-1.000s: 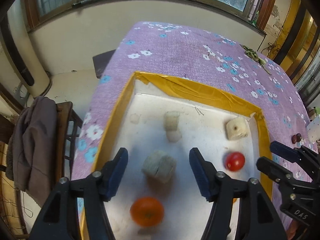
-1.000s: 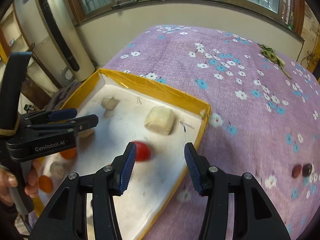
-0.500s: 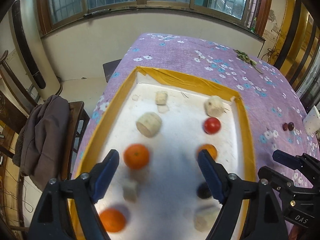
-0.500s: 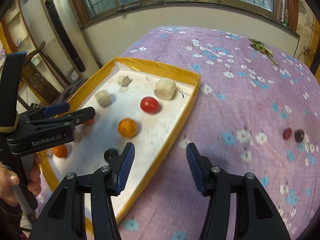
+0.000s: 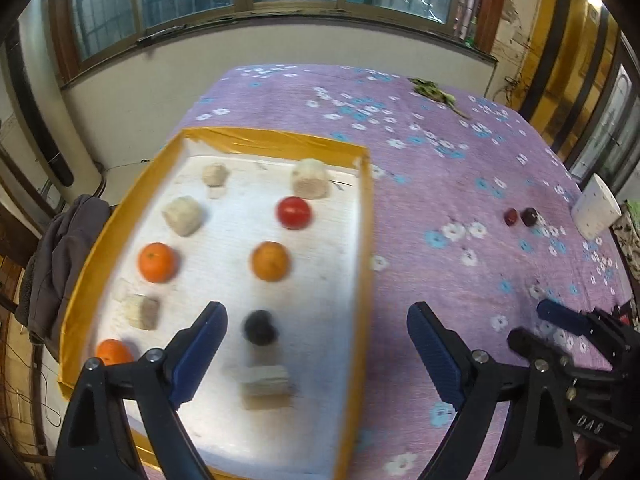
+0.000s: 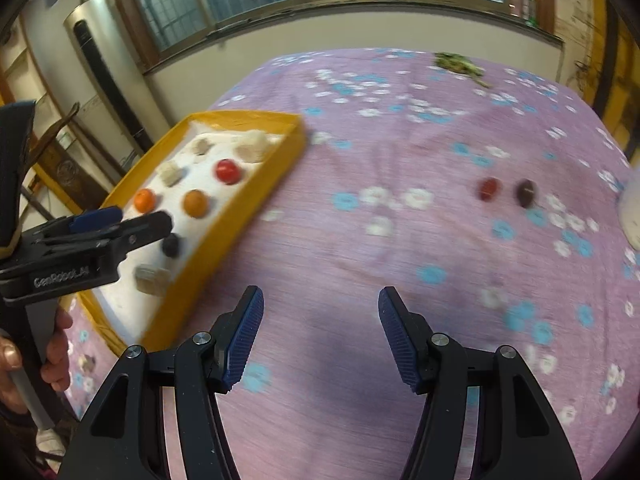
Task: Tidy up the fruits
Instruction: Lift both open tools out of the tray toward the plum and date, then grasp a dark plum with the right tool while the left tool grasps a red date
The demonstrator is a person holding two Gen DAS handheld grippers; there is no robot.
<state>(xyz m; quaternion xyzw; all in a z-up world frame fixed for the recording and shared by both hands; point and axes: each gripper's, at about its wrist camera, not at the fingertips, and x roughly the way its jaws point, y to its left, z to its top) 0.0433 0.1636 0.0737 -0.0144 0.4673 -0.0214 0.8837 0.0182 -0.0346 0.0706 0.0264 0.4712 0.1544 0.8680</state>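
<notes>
Your left gripper [image 5: 316, 344] hangs over the near right corner of the yellow-rimmed tray [image 5: 366, 240], its jaws having just been opening; they now stand wide, with nothing pressed between the pads, though a dark round fruit [image 5: 260, 327] lies in the tray below that gap. Your right gripper [image 6: 320, 336] hovers over bare purple floral cloth [image 6: 360, 260] on the counter, to the right of the tray; its jaws have also just been opening and stand partly apart with nothing between them. Inside the tray, on its white lining, you have a red tomato [image 5: 294, 212], an orange [image 5: 270, 261] just in front of it, a second orange [image 5: 157, 262] to the left, and a third orange [image 5: 114, 353] at the near left corner. Pale, cork-like blocks [image 5: 183, 216] sit among them. Well apart from the tray, out on the cloth, a small red fruit [image 6: 489, 189] and a darker one [image 6: 526, 193] lie just beside each other. A white cup [image 5: 595, 216] stands near them at the right edge.
</notes>
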